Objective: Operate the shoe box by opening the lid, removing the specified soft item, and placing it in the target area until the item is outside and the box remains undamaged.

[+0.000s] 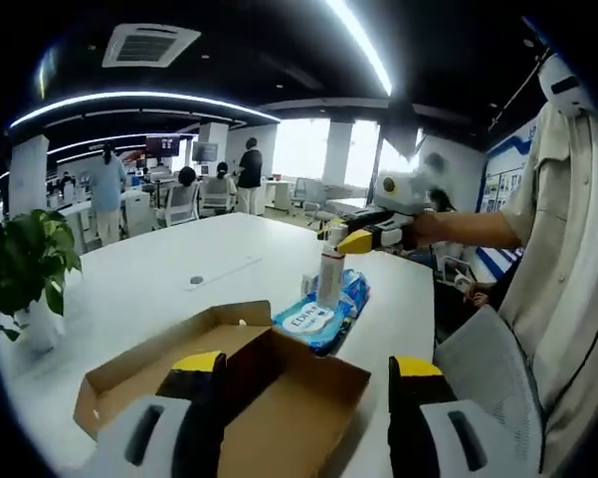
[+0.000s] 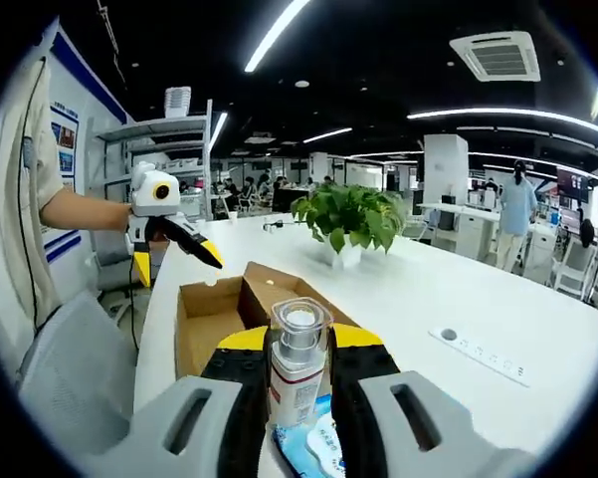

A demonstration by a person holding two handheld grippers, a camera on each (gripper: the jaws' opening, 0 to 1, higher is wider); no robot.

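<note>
The brown cardboard shoe box (image 1: 279, 398) lies open on the white table, its inside bare as far as I can see. My left gripper (image 1: 308, 363) hangs open over it, one jaw on each side of its near part. Beyond the box lies a blue pack of wet wipes (image 1: 318, 317). A white bottle (image 1: 330, 271) with a clear cap stands on or just above the pack, with my right gripper (image 1: 340, 237) shut on it. In the right gripper view the bottle (image 2: 299, 370) sits between the jaws of the right gripper (image 2: 299, 339), the wipes pack (image 2: 308, 450) is below, and the box (image 2: 219, 311) and the open left gripper (image 2: 177, 264) are behind.
A potted plant (image 2: 348, 217) stands on the table (image 2: 458, 289) past the box, also seen at the left edge (image 1: 25, 264). A socket strip (image 2: 483, 356) is set into the tabletop. A grey chair (image 2: 75, 368) and the person holding the grippers (image 1: 567, 249) are at the table's side. Other people stand far back.
</note>
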